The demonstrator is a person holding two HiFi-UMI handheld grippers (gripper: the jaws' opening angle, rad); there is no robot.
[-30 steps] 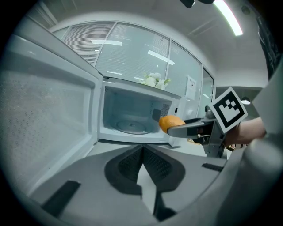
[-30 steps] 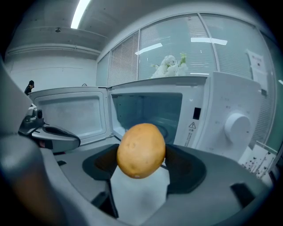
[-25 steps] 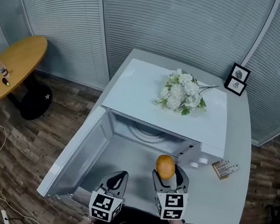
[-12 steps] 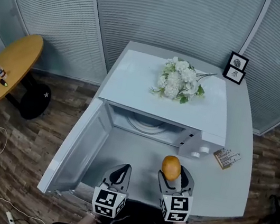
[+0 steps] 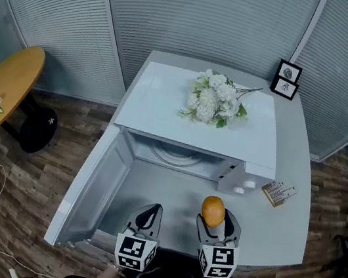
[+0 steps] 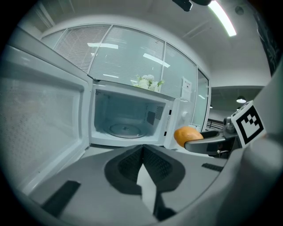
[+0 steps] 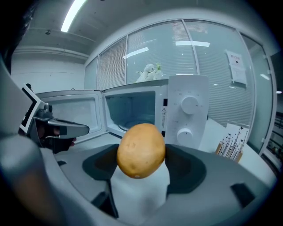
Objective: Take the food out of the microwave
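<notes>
The right gripper [image 7: 141, 159] has its jaws squeezed on a potato [image 7: 141, 150]. It holds the potato up outside the microwave [image 5: 198, 116], just in front of it, over the counter [image 5: 283, 217]. The microwave door [image 5: 96, 184] hangs wide open (a round glass plate [image 6: 126, 129] sits inside). The left gripper [image 6: 142, 152] is beside the right one, jaws pressed together with nothing in them. Flowers [image 5: 210, 101] lie on top of the microwave.

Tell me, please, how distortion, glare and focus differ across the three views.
Head view: evenly lit, sharp, blinds bowed at edges. Left gripper view: fisheye, dark corners, ceiling lamp glaring. Right gripper view: fisheye, potato crisp, lamp reflections on the glass.
</notes>
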